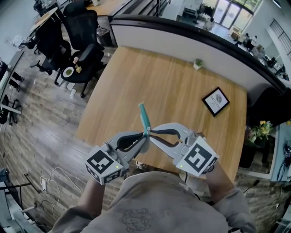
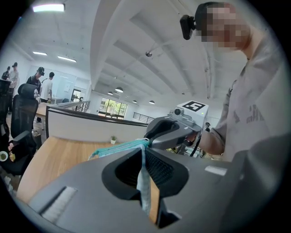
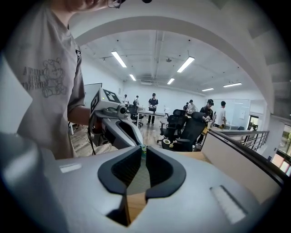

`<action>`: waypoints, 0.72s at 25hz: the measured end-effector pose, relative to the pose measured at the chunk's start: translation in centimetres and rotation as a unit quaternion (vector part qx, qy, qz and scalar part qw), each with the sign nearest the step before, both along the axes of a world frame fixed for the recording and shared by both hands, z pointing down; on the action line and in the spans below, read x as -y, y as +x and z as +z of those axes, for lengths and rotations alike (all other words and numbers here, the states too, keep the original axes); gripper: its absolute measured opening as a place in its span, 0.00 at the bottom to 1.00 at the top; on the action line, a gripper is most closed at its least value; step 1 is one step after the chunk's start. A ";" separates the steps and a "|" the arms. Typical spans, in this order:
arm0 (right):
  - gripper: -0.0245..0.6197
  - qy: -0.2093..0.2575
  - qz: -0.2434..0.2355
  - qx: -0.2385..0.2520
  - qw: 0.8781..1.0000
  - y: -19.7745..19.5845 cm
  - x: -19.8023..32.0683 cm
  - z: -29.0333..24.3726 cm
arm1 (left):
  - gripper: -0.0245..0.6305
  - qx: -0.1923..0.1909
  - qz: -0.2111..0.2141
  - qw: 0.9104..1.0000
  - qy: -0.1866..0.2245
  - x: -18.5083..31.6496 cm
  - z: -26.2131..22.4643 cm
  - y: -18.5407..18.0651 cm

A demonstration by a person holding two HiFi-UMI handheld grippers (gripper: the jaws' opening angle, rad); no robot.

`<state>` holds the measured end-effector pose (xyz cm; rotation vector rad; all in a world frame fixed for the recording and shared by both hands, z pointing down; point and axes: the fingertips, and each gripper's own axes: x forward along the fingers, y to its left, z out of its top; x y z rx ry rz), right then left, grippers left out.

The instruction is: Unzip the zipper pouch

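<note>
Teal zipper pouch (image 1: 144,117): thin, edge-on, held up mid-frame. L gripper (image 1: 145,137) jaws clamped on its fabric. R gripper (image 1: 151,132) jaws narrow, pinching the same lower end. Open wooden table (image 1: 173,86) fills upper centre.

Teal zipper pouch (image 1: 144,117), edge-on, upright in the air over the near edge of the wooden table (image 1: 173,82), top leaning left

Open-plan office: swivel chairs (image 1: 84,27), desks (image 1: 109,7)
</note>
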<state>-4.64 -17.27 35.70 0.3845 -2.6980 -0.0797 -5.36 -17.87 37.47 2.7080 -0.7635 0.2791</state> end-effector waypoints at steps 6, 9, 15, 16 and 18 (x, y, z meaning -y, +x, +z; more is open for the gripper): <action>0.10 -0.007 -0.002 -0.004 1.000 0.1 -0.1 0.3 | 0.07 0.026 0.025 0.999 -0.003 -0.9 0.9 0.2; 0.10 -0.012 -0.006 -0.007 1.000 0.0 -0.3 0.6 | 0.07 0.034 0.028 0.999 -0.001 -1.1 1.1 0.2; 0.06 -0.063 -0.011 0.010 0.998 0.5 -0.5 0.8 | 0.07 0.046 0.056 0.997 0.017 -2.2 1.3 0.5; 0.06 -0.080 -0.015 0.020 0.996 0.5 -0.5 0.7 | 0.07 0.045 0.063 0.997 0.019 -2.3 1.2 0.6; 0.06 -0.106 -0.023 0.037 0.993 0.7 -0.4 0.6 | 0.06 0.042 0.076 0.996 0.022 -2.6 0.9 0.8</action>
